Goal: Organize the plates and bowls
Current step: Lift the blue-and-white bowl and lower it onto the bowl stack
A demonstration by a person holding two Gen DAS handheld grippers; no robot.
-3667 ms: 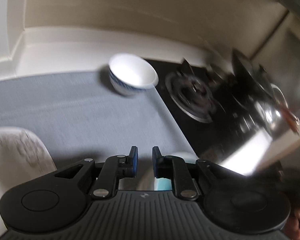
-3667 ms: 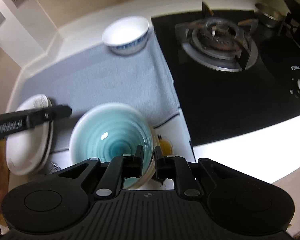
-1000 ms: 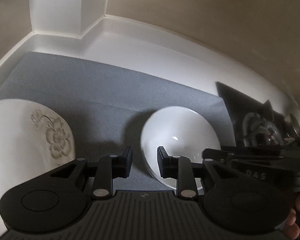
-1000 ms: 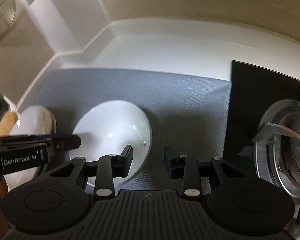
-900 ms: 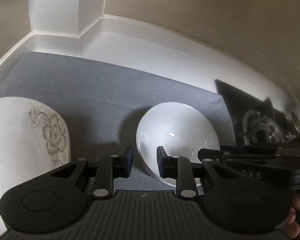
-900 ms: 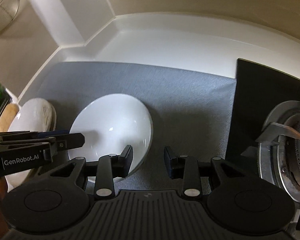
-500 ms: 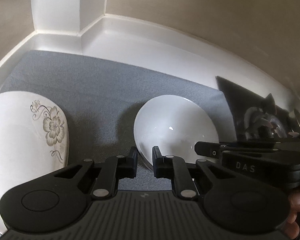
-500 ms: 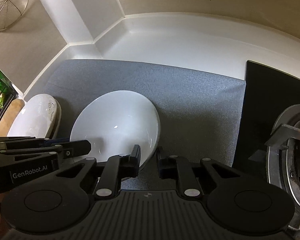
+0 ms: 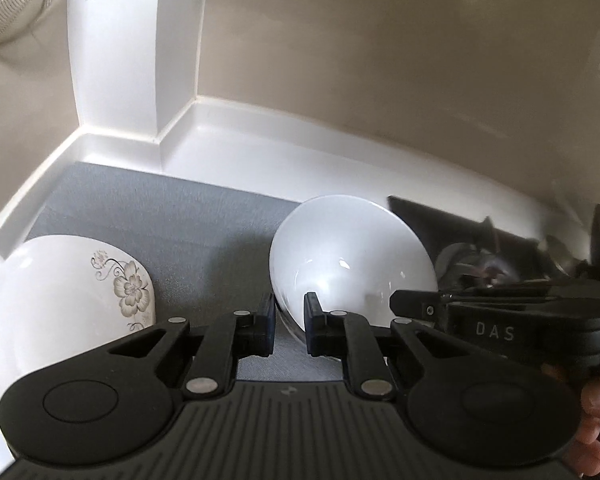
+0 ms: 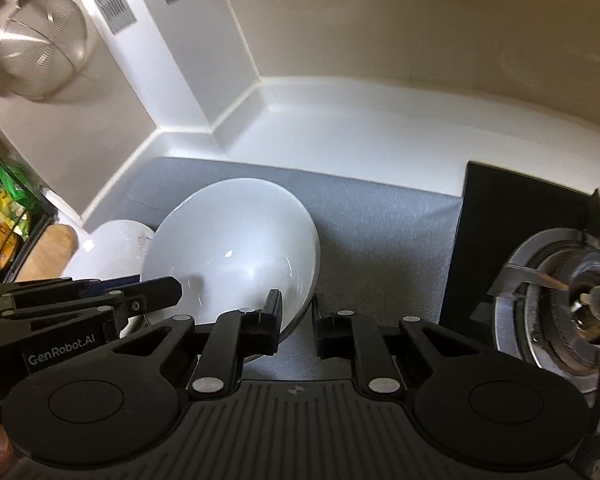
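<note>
You've got the plain white glazed bowl (image 9: pixel 352 256) pinched by both grippers, left gripper (image 9: pixel 289 322) on its near-left rim, right gripper (image 10: pixel 298 320) on its near-right; the flower-printed plate (image 9: pixel 68 300) sits left of both, nearer your left hand.

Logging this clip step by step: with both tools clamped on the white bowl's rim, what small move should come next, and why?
Probably carry the white bowl left toward the flowered dish. The left tool and right tool pinch opposite sides of its rim, it looks tilted and raised off the gray mat, and the mat beside that dish is free.
</note>
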